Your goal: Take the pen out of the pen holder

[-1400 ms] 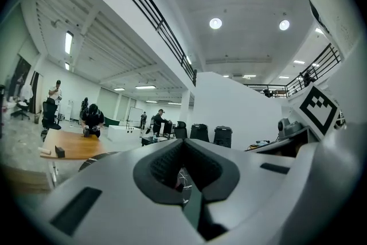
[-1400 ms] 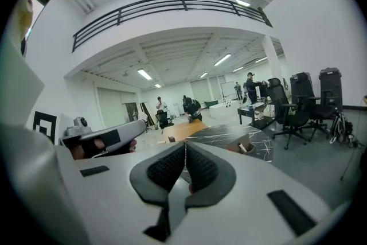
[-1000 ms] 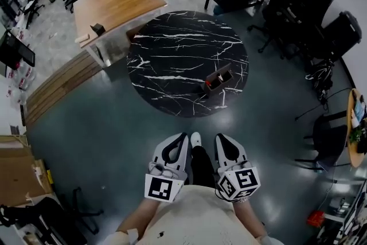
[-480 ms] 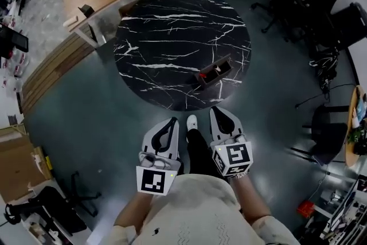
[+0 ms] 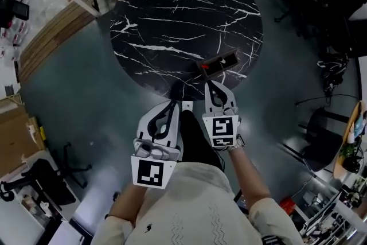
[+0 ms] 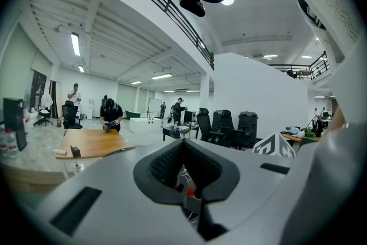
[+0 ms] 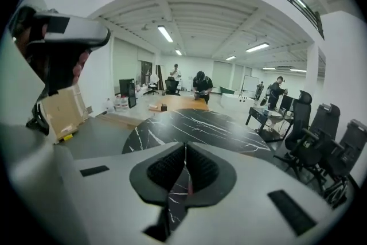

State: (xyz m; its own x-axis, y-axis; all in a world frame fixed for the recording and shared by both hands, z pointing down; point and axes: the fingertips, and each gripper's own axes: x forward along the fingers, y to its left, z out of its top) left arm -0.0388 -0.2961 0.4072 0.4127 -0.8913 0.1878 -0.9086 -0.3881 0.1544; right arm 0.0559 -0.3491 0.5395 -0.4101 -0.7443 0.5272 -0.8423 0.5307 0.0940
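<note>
The jaws of the left gripper [image 5: 171, 104] are pressed together at the tips, and nothing is gripped between them. The jaws of the right gripper [image 5: 214, 84] are clenched in the same way and are also empty. The pen holder [image 5: 219, 62], a dark oblong box, is placed on the round black marble tabletop [image 5: 172, 14] near its edge, just ahead of the right jaws and apart from them. It is found ahead and to the right of the left jaws, at a greater distance. Inside the holder a red item [image 5: 207, 65] and a small pale item [image 5: 223, 59] are seen, but it cannot be told which one is the pen. The tips of the right jaws are held over the rim of the tabletop, while the left jaws are held just short of it, over the grey floor [image 5: 86, 94]. The two grippers are kept side by side, not touching.
</note>
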